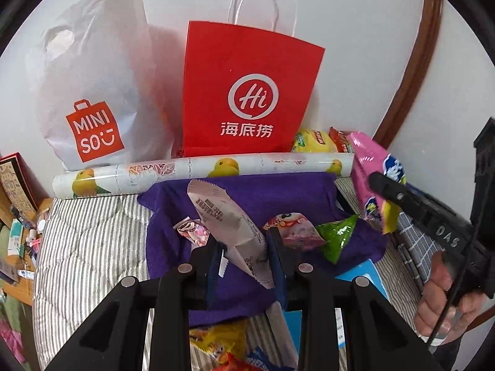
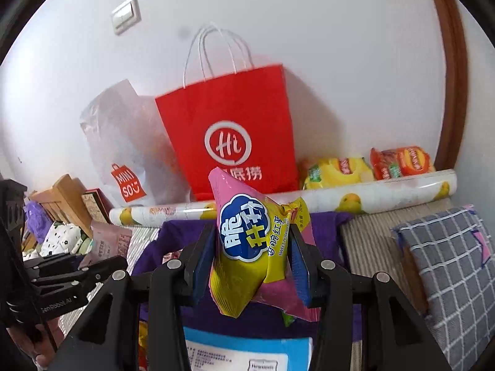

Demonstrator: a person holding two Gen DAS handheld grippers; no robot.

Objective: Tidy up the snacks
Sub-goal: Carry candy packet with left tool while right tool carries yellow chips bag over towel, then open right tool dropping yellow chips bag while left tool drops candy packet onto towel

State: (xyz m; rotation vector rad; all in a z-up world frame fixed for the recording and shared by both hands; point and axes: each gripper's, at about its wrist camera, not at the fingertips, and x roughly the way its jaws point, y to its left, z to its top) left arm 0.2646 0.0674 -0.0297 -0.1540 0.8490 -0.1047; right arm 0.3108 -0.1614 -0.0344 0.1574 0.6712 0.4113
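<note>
The left gripper [image 1: 244, 247], low in the centre of its own view, is clamped on a pale grey snack packet [image 1: 227, 225] that slants up toward the upper left from between the blue pads. Around it, on a purple cloth [image 1: 253, 191], lie a pink-and-white snack [image 1: 295, 230], a green triangular pouch [image 1: 337, 236] and a small wrapped sweet [image 1: 193, 228] — all just beside the jaws.

The right gripper [image 2: 252, 259], centre of its view, is closed on a pink-and-yellow sweet potato chip bag [image 2: 244, 244], crumpled between the pads and held above the purple cloth.

Beyond both, a rolled sheet printed with yellow fruit [image 1: 201, 171] lies across the striped bedding [image 1: 89, 241]. Behind the roll a red paper bag [image 1: 250, 92] stands upright against the white wall, a white MINISO plastic bag [image 1: 92, 92] to its left, yellow and orange snack packs [image 2: 368, 167] to its right.
</note>
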